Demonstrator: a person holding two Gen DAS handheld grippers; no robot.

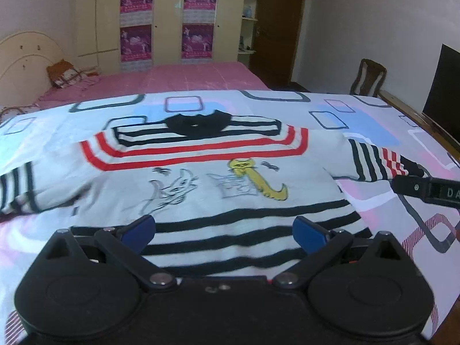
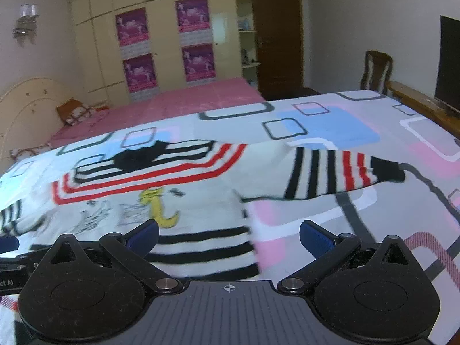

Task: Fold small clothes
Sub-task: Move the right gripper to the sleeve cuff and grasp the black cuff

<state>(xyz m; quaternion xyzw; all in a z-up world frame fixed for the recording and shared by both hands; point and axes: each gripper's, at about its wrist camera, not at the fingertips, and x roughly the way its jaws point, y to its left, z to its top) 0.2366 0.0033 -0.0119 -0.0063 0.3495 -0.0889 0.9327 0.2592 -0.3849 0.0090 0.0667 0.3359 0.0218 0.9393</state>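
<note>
A small white sweater [image 1: 218,178] with black and red stripes and cat drawings lies flat, sleeves outspread, both the left gripper [image 1: 224,231] and the right gripper [image 2: 229,237] hovering with jaws apart.

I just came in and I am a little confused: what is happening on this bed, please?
A person holds a two-finger claw in each hand, folding small clothes. A striped sweater lies flat, front up, on a patterned bedsheet, sleeves spread to the sides. The left claw hovers open over the hem. The right claw is open too, near the sweater's lower right corner, below the right sleeve. Neither grips anything, and no fold is made yet.
</note>
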